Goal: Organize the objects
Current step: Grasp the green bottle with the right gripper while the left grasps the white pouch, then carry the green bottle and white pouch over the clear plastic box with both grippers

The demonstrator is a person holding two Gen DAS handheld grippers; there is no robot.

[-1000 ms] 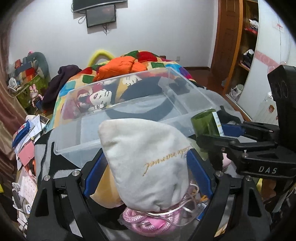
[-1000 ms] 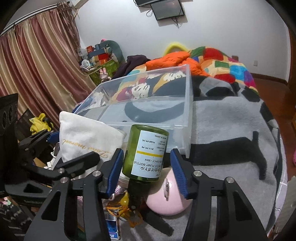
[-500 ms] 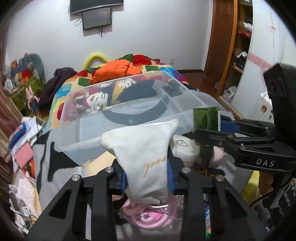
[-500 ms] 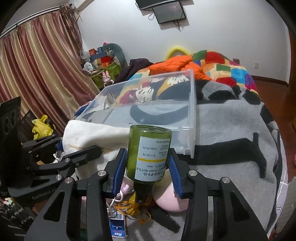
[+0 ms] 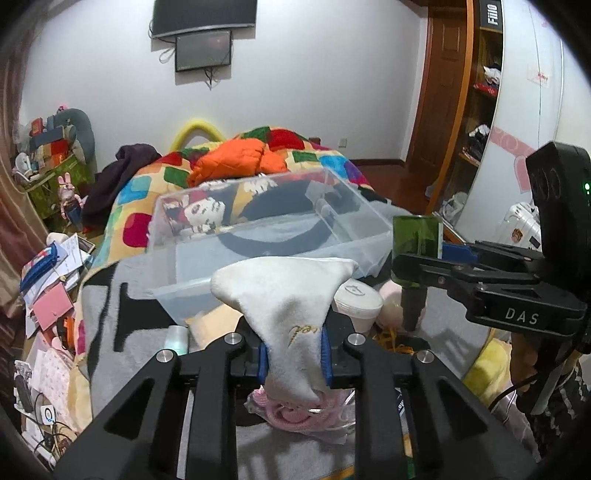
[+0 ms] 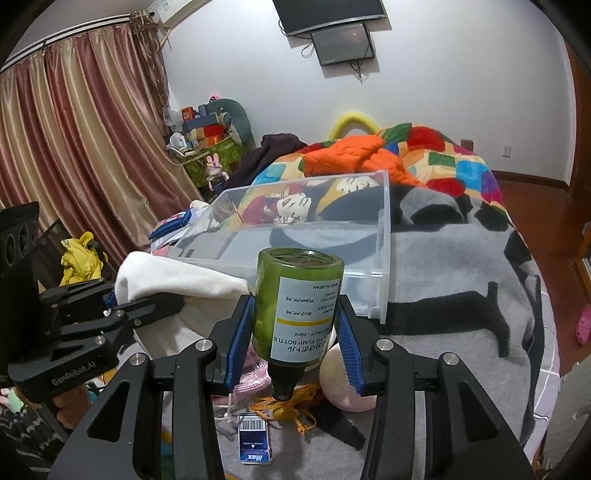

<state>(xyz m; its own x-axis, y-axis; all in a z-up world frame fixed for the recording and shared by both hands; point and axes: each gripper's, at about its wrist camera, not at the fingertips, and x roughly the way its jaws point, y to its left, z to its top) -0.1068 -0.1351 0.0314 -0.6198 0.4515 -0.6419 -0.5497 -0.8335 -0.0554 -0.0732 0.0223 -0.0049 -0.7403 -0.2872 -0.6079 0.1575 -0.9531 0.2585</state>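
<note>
The green bottle point(image 6: 297, 306) clamped upside down in my right gripper point(image 6: 295, 338) carries a white label reading "PUMP BOTTLE", "50ml" and "MADE IN JAPAN", with Japanese characters beside them. At the lower centre of the right wrist view, a small blue-and-white pack point(image 6: 255, 443) shows "Max" and a barcode. My left gripper's body point(image 6: 70, 354), at the left edge there, reads "GenRobot.AI". In the left wrist view, the right gripper's body point(image 5: 524, 314) bears "DAS", the white pouch point(image 5: 291, 314) has gold script too creased to read, and "Fiilo" stands on a dark panel point(image 5: 493, 14) at the upper right.
</note>
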